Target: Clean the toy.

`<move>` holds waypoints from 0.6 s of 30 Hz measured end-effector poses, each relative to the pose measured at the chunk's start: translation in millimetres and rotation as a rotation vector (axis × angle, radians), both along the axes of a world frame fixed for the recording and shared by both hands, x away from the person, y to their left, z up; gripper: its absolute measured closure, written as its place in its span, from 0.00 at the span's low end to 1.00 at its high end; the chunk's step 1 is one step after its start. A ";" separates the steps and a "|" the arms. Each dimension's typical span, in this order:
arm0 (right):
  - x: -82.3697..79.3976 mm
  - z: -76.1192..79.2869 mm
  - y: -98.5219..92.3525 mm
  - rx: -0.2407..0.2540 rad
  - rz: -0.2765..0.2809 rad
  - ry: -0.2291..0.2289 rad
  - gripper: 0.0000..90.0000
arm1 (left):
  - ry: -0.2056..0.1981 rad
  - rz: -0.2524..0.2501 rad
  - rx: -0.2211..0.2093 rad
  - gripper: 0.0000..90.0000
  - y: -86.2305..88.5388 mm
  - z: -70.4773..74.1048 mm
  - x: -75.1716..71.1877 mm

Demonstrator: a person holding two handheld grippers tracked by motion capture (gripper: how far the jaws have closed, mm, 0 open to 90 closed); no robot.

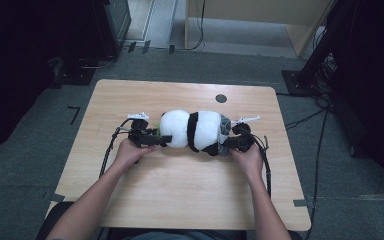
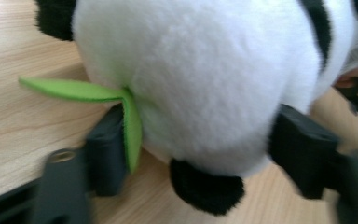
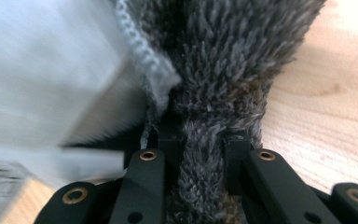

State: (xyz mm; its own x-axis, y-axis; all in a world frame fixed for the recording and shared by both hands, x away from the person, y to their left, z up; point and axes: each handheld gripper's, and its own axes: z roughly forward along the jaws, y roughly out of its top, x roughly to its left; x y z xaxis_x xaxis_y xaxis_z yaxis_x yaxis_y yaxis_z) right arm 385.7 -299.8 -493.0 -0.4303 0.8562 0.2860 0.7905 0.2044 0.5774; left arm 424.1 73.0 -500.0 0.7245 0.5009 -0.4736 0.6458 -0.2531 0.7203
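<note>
- Table (image 1: 190,200): the high view gives the full layout — a light wood top with a dark round spot (image 1: 221,98) near its far edge, grey carpet around it, and the person's forearms entering from the near side.
- Plush panda (image 1: 190,130): it lies on its side across the middle of the table, lengthwise between the two hands. The high view shows a white body with a black band around the middle and a grey knitted piece (image 1: 225,124) at its right end.
- Left gripper (image 1: 152,140): seen from above at the panda's left end. The left gripper view adds detail — the two black fingers (image 2: 105,158) stand on either side of the white rounded end, apart from each other; whether the pads press the fur cannot be told from the blurred frame.
- Right gripper (image 1: 230,145): at the panda's right end. The right gripper view shows the fingers (image 3: 235,158) clenched on a strip of dark grey fur (image 3: 203,168), with pale knit fabric just beside it.
- Green leaf (image 2: 88,93): a felt piece, clear in the left gripper view, sticking out from the white fur and folding down over the near finger.
- Black plush paw (image 2: 207,189): hangs below the white end, between the left fingers.
</note>
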 end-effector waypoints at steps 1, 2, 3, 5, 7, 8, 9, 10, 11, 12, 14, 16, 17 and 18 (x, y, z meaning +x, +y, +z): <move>0.4 -0.7 -0.2 -0.003 0.004 0.000 0.84 | -0.003 -0.003 0.008 0.43 -0.2 1.4 -0.3; 0.5 0.1 -0.6 -0.008 0.000 -0.002 0.83 | -0.006 -0.010 0.019 0.46 0.1 2.7 -0.4; 0.3 1.9 -1.1 -0.020 -0.001 -0.004 0.83 | -0.011 -0.011 0.029 0.48 0.4 3.7 -1.0; -0.8 6.0 -3.6 -0.037 -0.001 -0.013 0.84 | -0.024 -0.017 0.047 0.53 0.5 5.6 -2.3; -3.1 12.3 -8.6 -0.057 -0.010 -0.026 0.84 | -0.030 -0.017 0.059 0.56 -0.6 7.5 -4.0; -4.7 16.5 -12.2 -0.059 -0.023 -0.033 0.84 | -0.032 -0.014 0.063 0.57 -1.3 8.5 -4.8; -6.5 21.1 -16.9 -0.057 -0.038 -0.042 0.84 | -0.034 -0.010 0.067 0.57 -1.8 9.6 -5.7; -8.5 26.2 -22.4 -0.052 -0.052 -0.059 0.84 | -0.038 -0.008 0.072 0.58 -2.3 10.7 -6.7; -11.2 32.0 -27.5 -0.037 -0.068 -0.079 0.85 | -0.042 -0.007 0.077 0.58 -2.7 11.6 -7.5; -14.0 38.5 -32.4 -0.024 -0.081 -0.100 0.85 | -0.043 -0.006 0.081 0.58 -2.9 12.3 -8.1; -20.0 52.4 -38.6 0.002 -0.100 -0.146 0.85 | -0.040 -0.001 0.083 0.58 -2.8 13.0 -8.8; -25.6 66.8 -40.1 0.029 -0.101 -0.190 0.85 | -0.035 0.011 0.078 0.58 -2.8 12.9 -9.8; -28.1 73.9 -38.7 0.035 -0.098 -0.208 0.85 | -0.036 0.019 0.074 0.58 -2.8 12.5 -10.7; -29.9 80.4 -36.2 0.040 -0.091 -0.226 0.85 | -0.040 0.022 0.073 0.58 -2.8 12.0 -11.6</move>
